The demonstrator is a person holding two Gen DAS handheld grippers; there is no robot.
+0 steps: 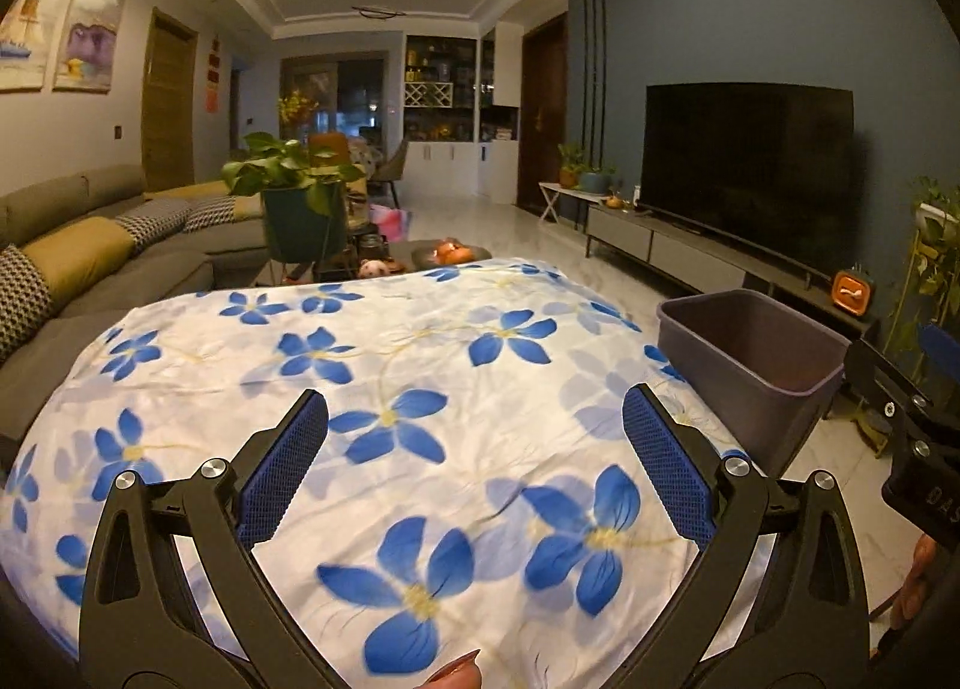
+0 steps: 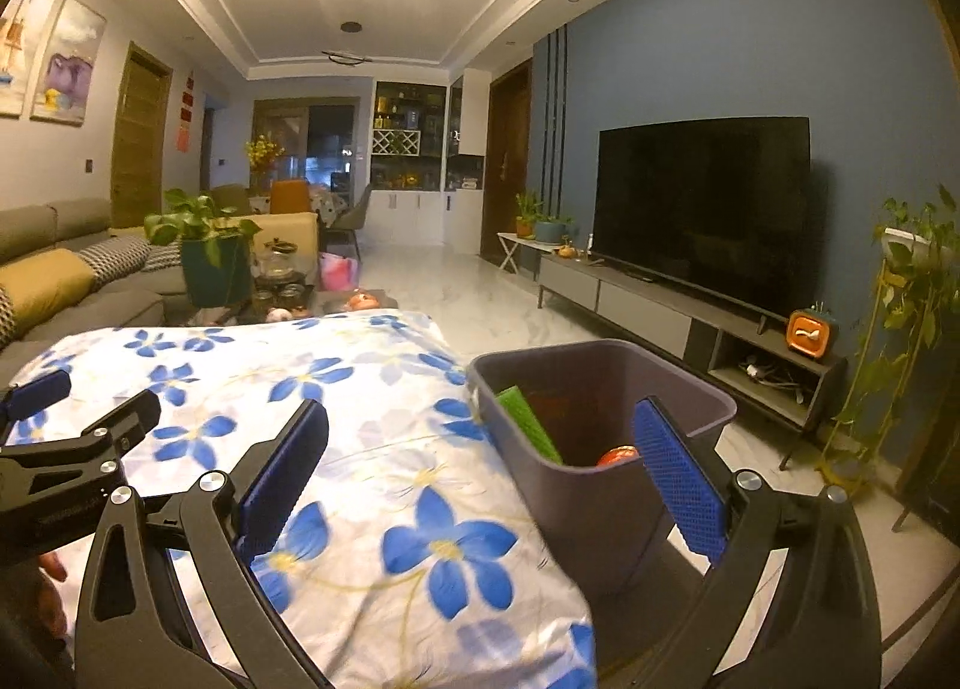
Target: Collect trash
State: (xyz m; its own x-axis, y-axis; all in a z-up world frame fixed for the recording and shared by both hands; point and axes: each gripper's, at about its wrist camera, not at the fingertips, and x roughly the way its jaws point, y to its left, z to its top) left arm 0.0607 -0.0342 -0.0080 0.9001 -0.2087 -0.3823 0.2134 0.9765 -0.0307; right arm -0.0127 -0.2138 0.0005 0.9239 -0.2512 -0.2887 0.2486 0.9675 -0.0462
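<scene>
Trash, a green piece (image 2: 528,425) and an orange-red one (image 2: 618,455), lies inside the grey bin (image 2: 600,503) off the desk's (image 2: 360,449) right edge, nearer the right hand-held gripper (image 2: 480,473); it and the left hand-held gripper (image 1: 474,467) are spread wide, empty.

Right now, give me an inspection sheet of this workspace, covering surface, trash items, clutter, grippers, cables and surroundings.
Surface: floral cloth covers the table; no trash seen on it.
Job's things: grey bin at the table's right edge holds a green item and an orange item.
Clutter: nothing seen on the cloth.
Grippers: left gripper and right gripper both open, empty.
Cables: tangle on the TV stand shelf.
Surroundings: sofa, TV, potted plant.
</scene>
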